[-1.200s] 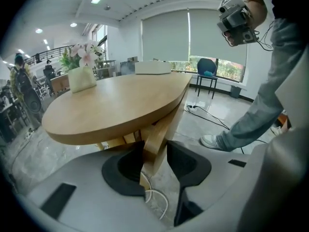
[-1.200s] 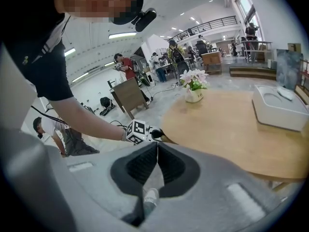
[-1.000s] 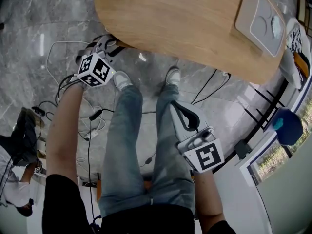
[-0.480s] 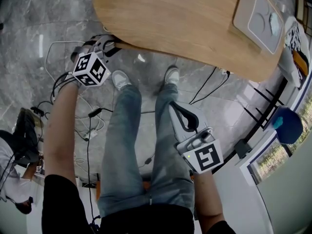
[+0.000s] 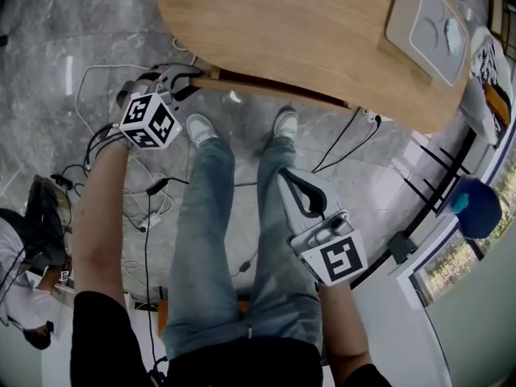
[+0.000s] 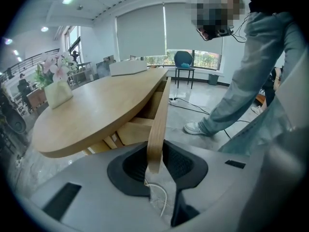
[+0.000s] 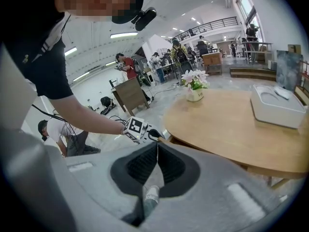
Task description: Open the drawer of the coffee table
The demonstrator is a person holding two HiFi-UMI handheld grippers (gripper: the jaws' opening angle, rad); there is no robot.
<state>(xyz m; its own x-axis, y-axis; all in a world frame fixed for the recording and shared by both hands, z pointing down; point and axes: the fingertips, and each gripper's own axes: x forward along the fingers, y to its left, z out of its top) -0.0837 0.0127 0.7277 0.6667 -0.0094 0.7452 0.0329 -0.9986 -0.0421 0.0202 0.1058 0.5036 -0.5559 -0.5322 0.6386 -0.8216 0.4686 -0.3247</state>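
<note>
The oval wooden coffee table (image 5: 306,31) fills the top of the head view. Along its near edge the drawer front (image 5: 282,89) stands out a little, with a dark gap behind it. My left gripper (image 5: 196,74) is at that panel's left end. In the left gripper view the wooden drawer front (image 6: 158,124) runs between the pads, and my left gripper (image 6: 154,161) is shut on it; its jaws have just been closing. My right gripper (image 5: 285,177) hangs shut and empty over the person's leg, away from the table, its pads meeting (image 7: 157,153).
A white tray (image 5: 427,31) lies on the table's far right end and a flower pot (image 7: 194,88) at its other end. Cables (image 5: 145,192) trail over the marble floor by the person's shoes (image 5: 201,131). A blue chair (image 5: 472,208) stands at the right.
The drawer front has come out from under the table edge, showing a dark gap. My left gripper has shifted slightly back and left with it. The right gripper has stayed put.
</note>
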